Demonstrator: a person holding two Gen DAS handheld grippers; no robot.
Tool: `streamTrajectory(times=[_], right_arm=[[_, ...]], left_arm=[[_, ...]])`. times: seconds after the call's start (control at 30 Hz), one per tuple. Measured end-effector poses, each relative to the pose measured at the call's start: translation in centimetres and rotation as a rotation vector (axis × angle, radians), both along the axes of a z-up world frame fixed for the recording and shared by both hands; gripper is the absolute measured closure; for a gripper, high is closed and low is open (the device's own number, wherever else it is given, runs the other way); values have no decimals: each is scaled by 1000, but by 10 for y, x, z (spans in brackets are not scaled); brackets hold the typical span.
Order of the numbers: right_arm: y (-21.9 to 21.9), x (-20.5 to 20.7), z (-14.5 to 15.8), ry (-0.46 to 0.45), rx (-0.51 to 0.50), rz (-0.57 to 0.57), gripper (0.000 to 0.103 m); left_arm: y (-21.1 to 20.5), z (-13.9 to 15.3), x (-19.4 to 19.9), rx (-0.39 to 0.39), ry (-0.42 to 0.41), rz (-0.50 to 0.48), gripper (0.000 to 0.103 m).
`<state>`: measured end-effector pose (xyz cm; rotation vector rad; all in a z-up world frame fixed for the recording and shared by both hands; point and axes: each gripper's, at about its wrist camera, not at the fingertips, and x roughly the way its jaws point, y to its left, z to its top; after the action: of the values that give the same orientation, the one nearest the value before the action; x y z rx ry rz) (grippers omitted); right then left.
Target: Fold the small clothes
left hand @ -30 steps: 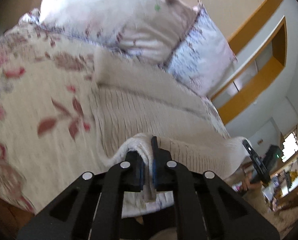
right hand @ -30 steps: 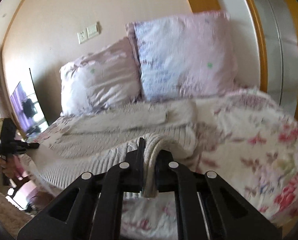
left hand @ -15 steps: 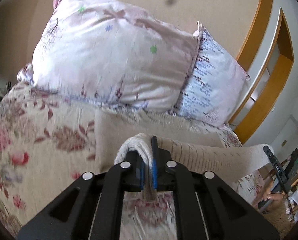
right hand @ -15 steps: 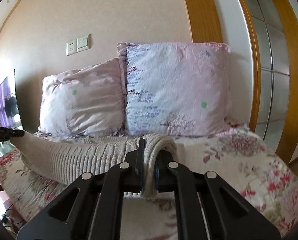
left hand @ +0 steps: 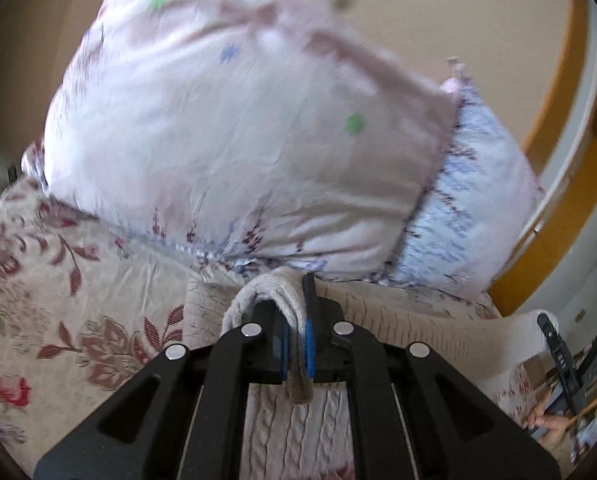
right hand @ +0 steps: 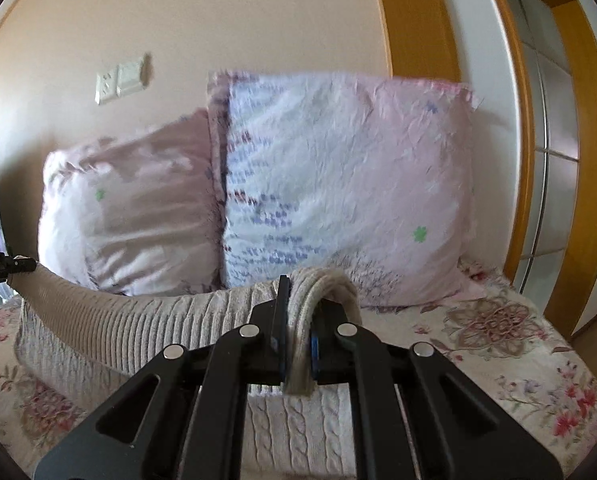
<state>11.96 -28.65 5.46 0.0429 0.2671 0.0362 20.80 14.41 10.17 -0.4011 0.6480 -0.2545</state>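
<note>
Both the left gripper point(left hand: 294, 332) and the right gripper point(right hand: 296, 334) pinch folds of a cream cable-knit sweater point(right hand: 110, 328), stretched between their jaws above the floral bedspread point(right hand: 498, 344), two pillows point(right hand: 338, 192) just beyond.

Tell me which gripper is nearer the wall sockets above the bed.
Left. The left gripper holds the sweater in front of the pillow below the sockets; the right gripper holds it toward the wardrobe side.
</note>
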Motion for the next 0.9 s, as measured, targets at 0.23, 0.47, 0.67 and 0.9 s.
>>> streamTrajectory(times=[0.23, 0.47, 0.67, 0.9], right_arm=[[-8, 58, -47, 220, 89, -6, 95], [-19, 98, -67, 378, 207, -22, 90], [-38, 128, -72, 446, 420, -39, 54], [-31, 129, -55, 360, 450, 26, 48]], left_arm=[[4, -58, 44, -50, 164, 39, 97], [11, -88, 67, -158, 274, 58, 96], [7, -91, 80, -195, 302, 53, 84], [13, -62, 73, -193, 193, 66, 43]])
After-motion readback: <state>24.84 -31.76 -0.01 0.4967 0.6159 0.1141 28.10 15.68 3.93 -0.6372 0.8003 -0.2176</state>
